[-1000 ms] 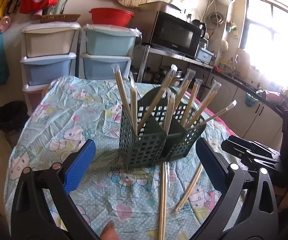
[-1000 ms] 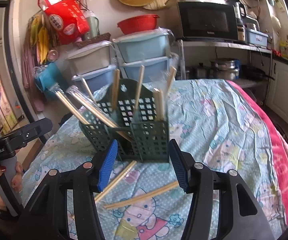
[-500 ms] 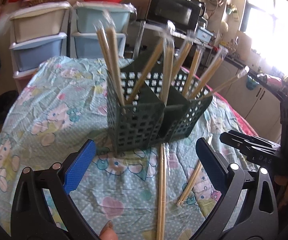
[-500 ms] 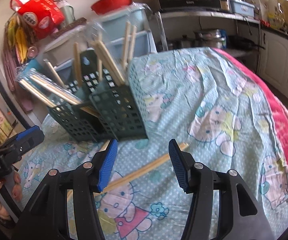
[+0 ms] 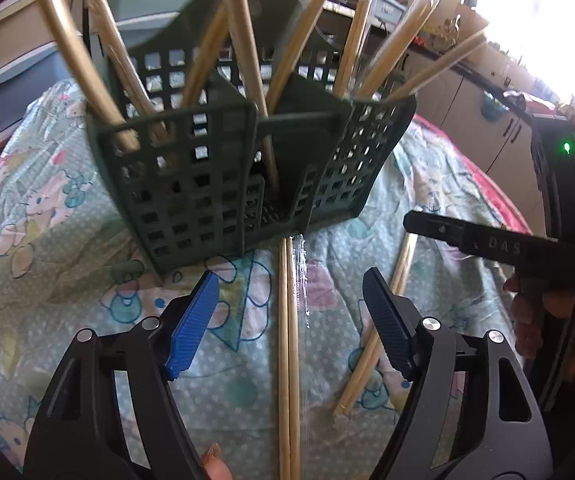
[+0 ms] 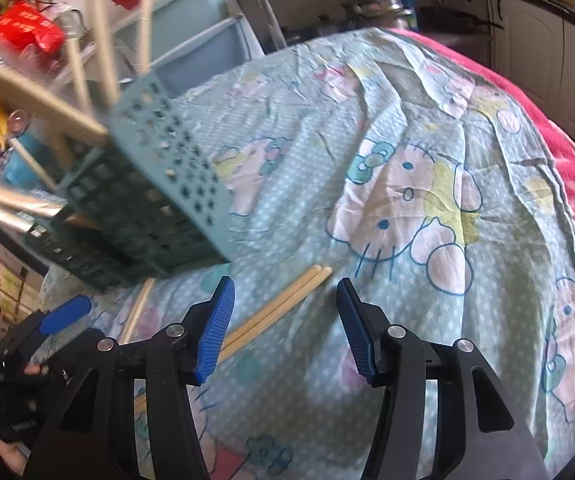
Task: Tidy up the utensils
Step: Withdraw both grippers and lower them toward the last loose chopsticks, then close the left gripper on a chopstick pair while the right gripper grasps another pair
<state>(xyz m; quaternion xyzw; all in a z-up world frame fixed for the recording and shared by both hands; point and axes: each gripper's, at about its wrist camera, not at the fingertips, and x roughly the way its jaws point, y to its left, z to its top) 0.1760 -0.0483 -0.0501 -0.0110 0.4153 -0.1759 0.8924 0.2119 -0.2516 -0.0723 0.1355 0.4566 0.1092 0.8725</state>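
Over chopsticks (image 5: pixel 288 340), left gripper (image 5: pixel 287 320), jaws closing

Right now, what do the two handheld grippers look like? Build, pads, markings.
Both match: the left gripper and right gripper have black plastic finger arms with open cutouts, silver pivot screws and ribbed blue pads. Seen from the left wrist, the right gripper's body is black with embossed lettering and a lit green LED. No sleeves are visible.

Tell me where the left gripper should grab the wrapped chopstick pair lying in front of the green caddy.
Grip the wrapped chopstick pair mid-length, from above. It lies flat on the tablecloth, running lengthwise between the left gripper's open pads, so closing across its thin width should probably catch both sticks.
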